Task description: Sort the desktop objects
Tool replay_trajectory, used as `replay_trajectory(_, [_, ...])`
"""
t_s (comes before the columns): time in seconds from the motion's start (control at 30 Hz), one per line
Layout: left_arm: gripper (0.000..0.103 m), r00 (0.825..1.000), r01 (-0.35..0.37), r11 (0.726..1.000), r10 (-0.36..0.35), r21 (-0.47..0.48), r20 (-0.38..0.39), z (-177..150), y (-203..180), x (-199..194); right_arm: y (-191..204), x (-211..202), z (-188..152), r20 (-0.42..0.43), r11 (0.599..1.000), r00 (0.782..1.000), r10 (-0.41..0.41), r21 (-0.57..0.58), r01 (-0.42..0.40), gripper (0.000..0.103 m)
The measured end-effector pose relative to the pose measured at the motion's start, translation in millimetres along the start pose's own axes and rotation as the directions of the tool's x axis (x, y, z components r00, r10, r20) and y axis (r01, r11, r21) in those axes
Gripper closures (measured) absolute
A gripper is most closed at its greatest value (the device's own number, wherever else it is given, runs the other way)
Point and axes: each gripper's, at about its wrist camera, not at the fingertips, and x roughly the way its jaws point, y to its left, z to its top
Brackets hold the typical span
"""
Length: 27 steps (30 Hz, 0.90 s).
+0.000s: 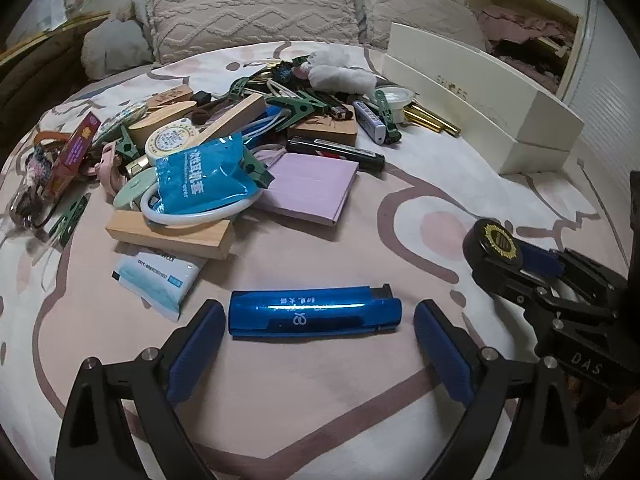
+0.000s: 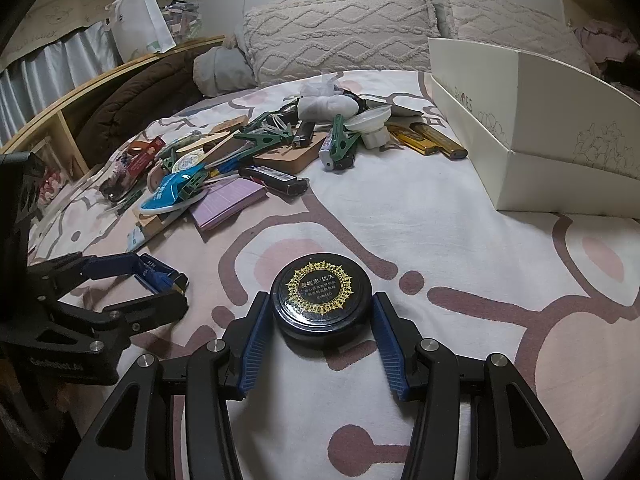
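Note:
A blue lighter lies crosswise on the patterned bedspread between the blue pads of my left gripper. The jaws are open, with small gaps at each end of the lighter. A round black tin with a gold emblem sits between the pads of my right gripper; the pads touch its sides. The tin also shows in the left wrist view, at the right. The left gripper shows in the right wrist view, at the left.
A pile of mixed objects lies farther back: wooden blocks, green clips, lighters, a purple notepad, a blue packet. A cream shoe box stands at the right. Pillows lie behind.

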Motion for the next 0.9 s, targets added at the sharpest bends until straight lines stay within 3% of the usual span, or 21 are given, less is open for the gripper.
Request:
replay_trajectory(0.3, [0.005,1.000,-0.016,0.999,0.017,-0.046,0.026,-5.3,0.6,3.2,2.3,1.1,-0.7,-0.006,1.000,1.000,-0.010,0.001,0.010,0.052])
replay_trajectory(0.4, [0.000,1.000,0.002,0.998,-0.001,-0.070,0.013,-5.9,2.1,5.1,5.2,0.5,-0.8,-0.009,1.000,1.000,-0.027,-0.013,0.027,0.052])
replay_trajectory(0.9, [0.004,0.997,-0.011,0.994,0.018,-0.104,0.071,-9.6,1.4,1.6,4.7,-1.0,-1.7,-0.002,0.999,0.999,-0.036,-0.009,0.036,0.052])
